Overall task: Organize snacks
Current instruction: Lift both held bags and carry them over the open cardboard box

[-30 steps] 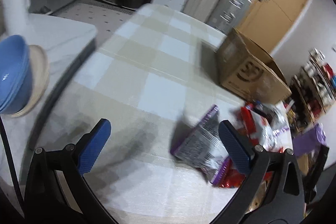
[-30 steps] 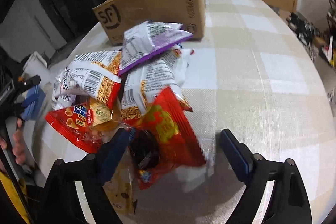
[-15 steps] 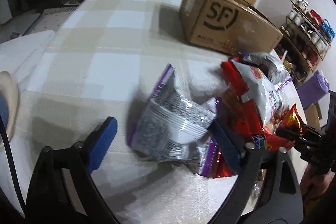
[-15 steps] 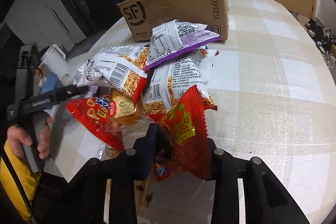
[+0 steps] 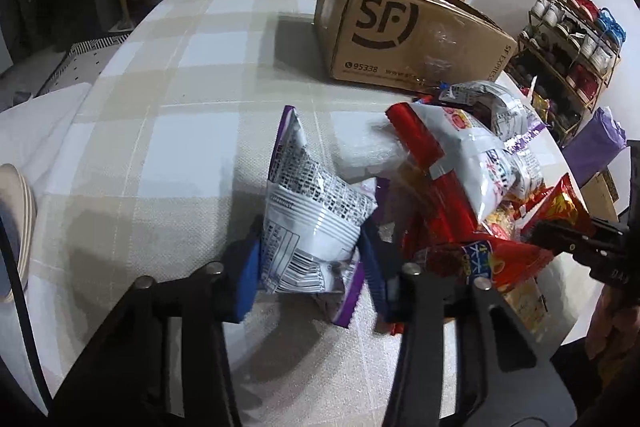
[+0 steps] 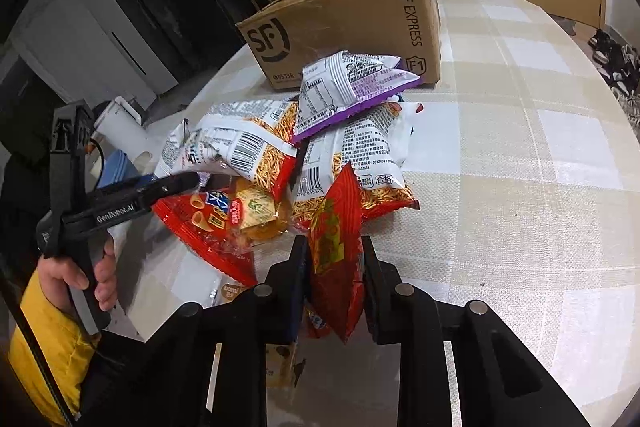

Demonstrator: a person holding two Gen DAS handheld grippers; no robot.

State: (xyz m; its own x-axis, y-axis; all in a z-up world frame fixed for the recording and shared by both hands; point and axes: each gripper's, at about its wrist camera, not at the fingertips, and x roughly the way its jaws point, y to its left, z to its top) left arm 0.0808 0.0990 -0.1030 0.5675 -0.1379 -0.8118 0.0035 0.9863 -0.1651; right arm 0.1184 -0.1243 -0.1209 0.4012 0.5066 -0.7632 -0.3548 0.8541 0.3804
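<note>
A heap of snack bags [image 6: 256, 155] lies on the checked table [image 5: 180, 107] in front of an open cardboard box [image 5: 400, 39]. My left gripper [image 5: 310, 267] has a purple and white bag [image 5: 312, 203] standing between its blue pads. The jaws are closing and the pads press the bag's lower sides. My right gripper [image 6: 334, 267] is shut on a red and gold bag [image 6: 334, 227], held upright at the near edge of the heap. That red bag [image 5: 560, 207] also shows at the right of the left wrist view.
The cardboard box [image 6: 344, 27] stands behind the heap with its flaps up. Stacked bowls [image 5: 16, 227] sit at the table's left edge. A shoe rack [image 5: 568, 39] stands beyond the table's right side. A hand in a yellow sleeve [image 6: 80, 279] holds the left tool.
My left gripper swung right from bare tablecloth to the purple and white bag and its jaws closed in around it. The right jaws closed on the red bag and raised it upright.
</note>
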